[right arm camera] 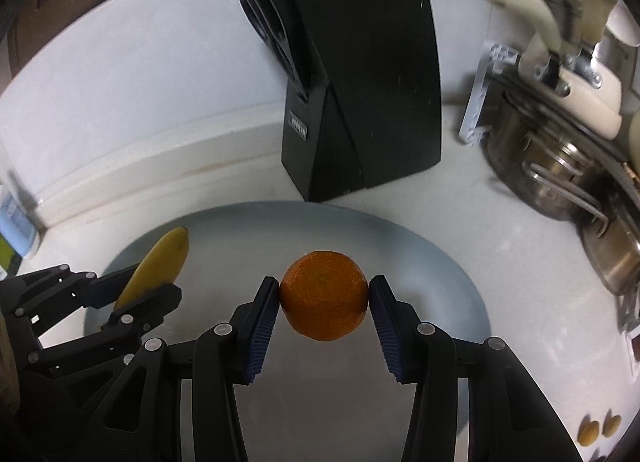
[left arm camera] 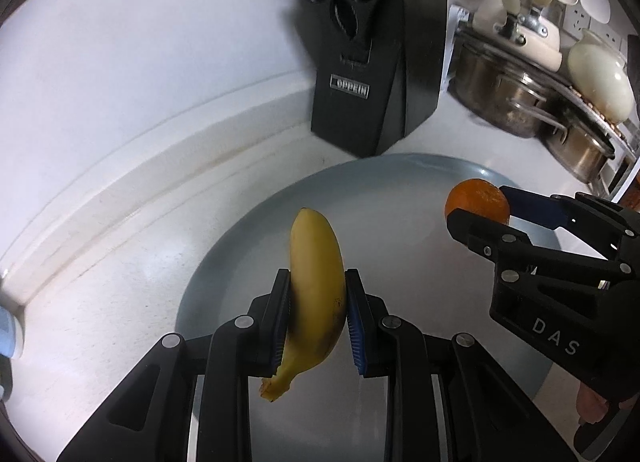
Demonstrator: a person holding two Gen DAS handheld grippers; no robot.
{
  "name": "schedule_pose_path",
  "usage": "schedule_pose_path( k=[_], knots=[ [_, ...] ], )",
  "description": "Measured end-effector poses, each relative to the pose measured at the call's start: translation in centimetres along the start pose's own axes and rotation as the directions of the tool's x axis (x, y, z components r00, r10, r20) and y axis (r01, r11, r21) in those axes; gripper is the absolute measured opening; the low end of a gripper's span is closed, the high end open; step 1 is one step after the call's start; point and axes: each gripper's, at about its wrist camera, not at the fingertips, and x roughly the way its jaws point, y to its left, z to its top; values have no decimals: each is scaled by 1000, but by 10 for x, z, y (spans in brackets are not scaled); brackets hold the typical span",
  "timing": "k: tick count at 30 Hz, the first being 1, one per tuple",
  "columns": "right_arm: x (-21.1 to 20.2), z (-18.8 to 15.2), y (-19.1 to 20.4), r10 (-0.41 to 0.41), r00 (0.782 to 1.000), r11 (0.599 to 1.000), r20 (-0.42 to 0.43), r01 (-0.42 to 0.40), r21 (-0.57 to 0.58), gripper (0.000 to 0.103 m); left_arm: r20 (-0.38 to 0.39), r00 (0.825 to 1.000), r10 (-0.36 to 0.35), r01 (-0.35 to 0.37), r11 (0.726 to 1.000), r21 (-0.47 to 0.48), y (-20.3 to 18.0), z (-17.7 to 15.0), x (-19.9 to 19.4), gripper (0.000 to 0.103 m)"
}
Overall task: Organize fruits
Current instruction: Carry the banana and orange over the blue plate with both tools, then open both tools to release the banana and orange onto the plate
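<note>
Two grippers hang over the grey plate (right arm camera: 448, 262), each narrowed onto a fruit. The left gripper (left arm camera: 316, 322) pinches the banana (left arm camera: 316, 294) across its lower half, stem toward the camera; the right gripper (right arm camera: 323, 302) clamps the orange (right arm camera: 323, 296) between its blue pads — both fruits held above the plate. Behind it on the white surface (left arm camera: 120, 282) stands a black knife block (right arm camera: 360, 102), steel pots (right arm camera: 560, 174) to the right. Only the right wrist view shows two small yellow fruits (right arm camera: 600, 428) at the lower right edge.
</note>
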Motion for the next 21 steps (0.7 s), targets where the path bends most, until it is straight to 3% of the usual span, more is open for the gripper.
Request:
schedule_pose_path(
  k=[14, 17, 21],
  knots=[
    [21, -6, 0, 2, 998, 1000, -59, -3, -6, 48, -41, 999, -5, 5, 1000, 11, -2, 1, 17, 27],
    [21, -6, 0, 6, 998, 1000, -57, -6, -4, 48, -44, 999, 1, -1, 1000, 11, -2, 2, 19, 29],
    [20, -5, -2, 18, 998, 1000, -56, -18, -4, 56, -32, 999, 15, -15, 1000, 8, -1, 3, 13, 44]
  ],
)
